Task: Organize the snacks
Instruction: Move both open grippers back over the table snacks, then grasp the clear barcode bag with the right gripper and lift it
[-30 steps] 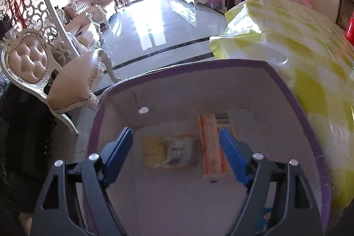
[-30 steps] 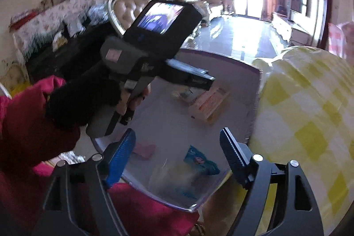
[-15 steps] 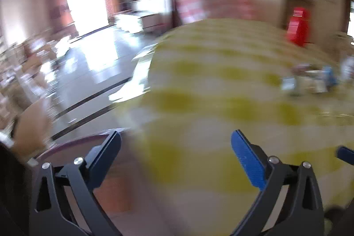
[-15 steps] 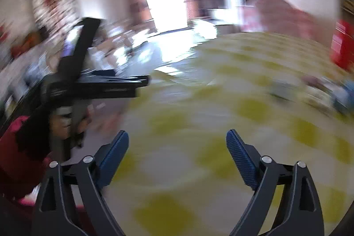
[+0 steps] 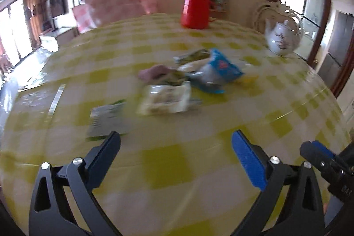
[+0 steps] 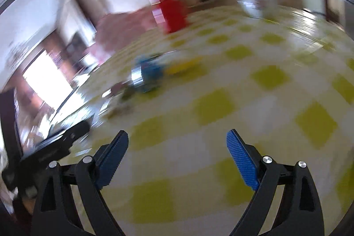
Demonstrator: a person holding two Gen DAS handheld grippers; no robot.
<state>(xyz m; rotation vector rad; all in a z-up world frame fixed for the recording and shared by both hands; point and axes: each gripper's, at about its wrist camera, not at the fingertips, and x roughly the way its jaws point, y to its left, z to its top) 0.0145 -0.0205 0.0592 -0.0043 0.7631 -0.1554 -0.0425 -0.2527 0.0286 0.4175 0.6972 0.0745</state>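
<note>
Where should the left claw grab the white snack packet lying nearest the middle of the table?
Take the white snack packet across its short sides, coming down from above. It lies flat on the yellow checked tablecloth, so only the edges give purchase. The left claw is open and empty. Blur hides finer detail.

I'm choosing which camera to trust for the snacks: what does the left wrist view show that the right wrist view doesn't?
Only the left wrist view: a white snack pack, a green-and-white packet and a clear white teapot.
Only the right wrist view: a dark screen at its left edge; the snacks are smeared by blur.
Both: the yellow checked tablecloth, red flask, blue bag, and open, empty jaws on each hand-held gripper.
</note>
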